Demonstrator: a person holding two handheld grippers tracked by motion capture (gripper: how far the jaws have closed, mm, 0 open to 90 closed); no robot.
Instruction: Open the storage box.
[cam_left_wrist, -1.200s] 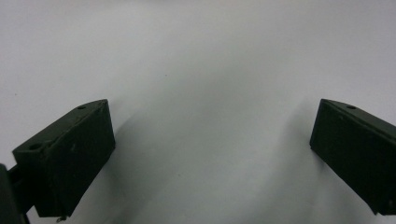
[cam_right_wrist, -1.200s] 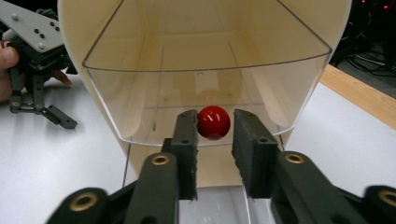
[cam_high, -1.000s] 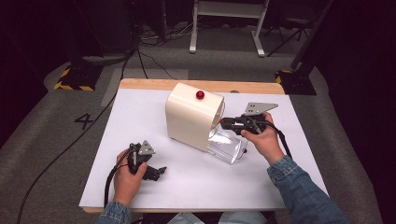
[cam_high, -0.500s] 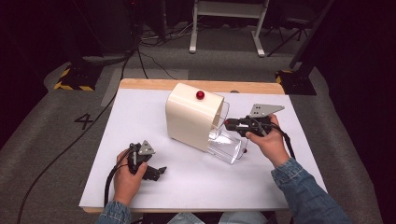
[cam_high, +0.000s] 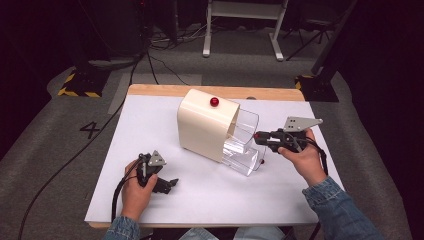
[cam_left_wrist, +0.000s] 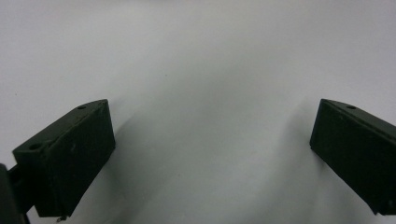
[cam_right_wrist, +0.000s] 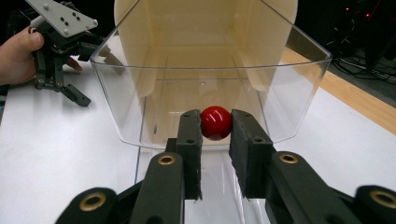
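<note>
I've pulled the clear plastic drawer further out of the cream rounded box on the white surface. My right tool is clamped on its small red knob. Left tool idles wide open, so I reckon opening's nearly done.

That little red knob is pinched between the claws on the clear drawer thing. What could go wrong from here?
The right gripper clamps only the small round red knob of the clear drawer; it could slip off that smooth ball. The left gripper rests open on the white table, apart from the cream housing, so a hard pull might drag the whole box along.
</note>
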